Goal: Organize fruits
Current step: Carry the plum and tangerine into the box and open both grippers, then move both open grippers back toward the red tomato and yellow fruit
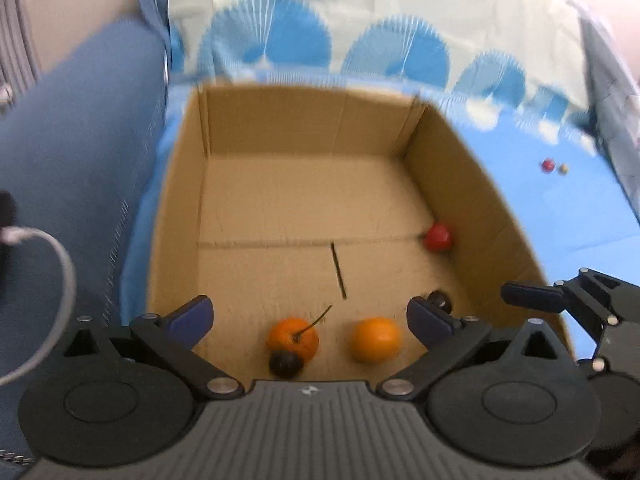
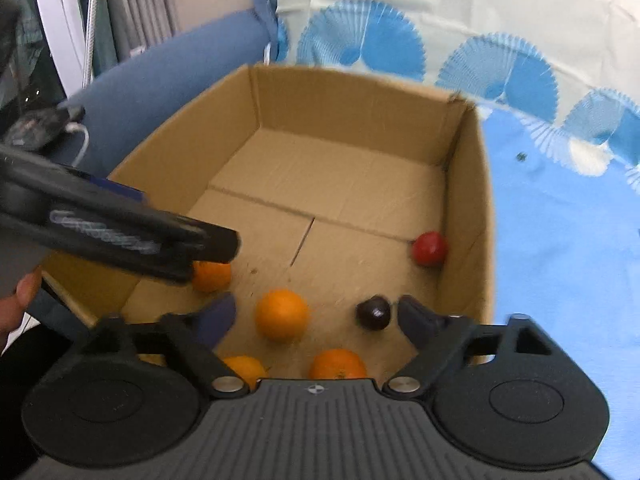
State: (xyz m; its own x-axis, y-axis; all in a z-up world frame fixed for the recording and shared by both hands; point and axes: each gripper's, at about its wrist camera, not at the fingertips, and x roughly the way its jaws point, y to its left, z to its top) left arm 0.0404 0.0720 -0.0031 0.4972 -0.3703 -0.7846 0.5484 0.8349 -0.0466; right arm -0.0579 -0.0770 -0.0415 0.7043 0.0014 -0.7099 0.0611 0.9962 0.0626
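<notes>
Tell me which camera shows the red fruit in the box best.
The right wrist view: the red fruit sits larger and sharper there, unobstructed against the cardboard box right wall. The left wrist view also shows it whole by that wall, but smaller and blurrier.

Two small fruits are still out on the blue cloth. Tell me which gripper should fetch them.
Right, probably. The right gripper hangs open and empty at the box's right wall, the side where the red fruit and pale fruit lie. The left gripper is over the box's left half.
</notes>
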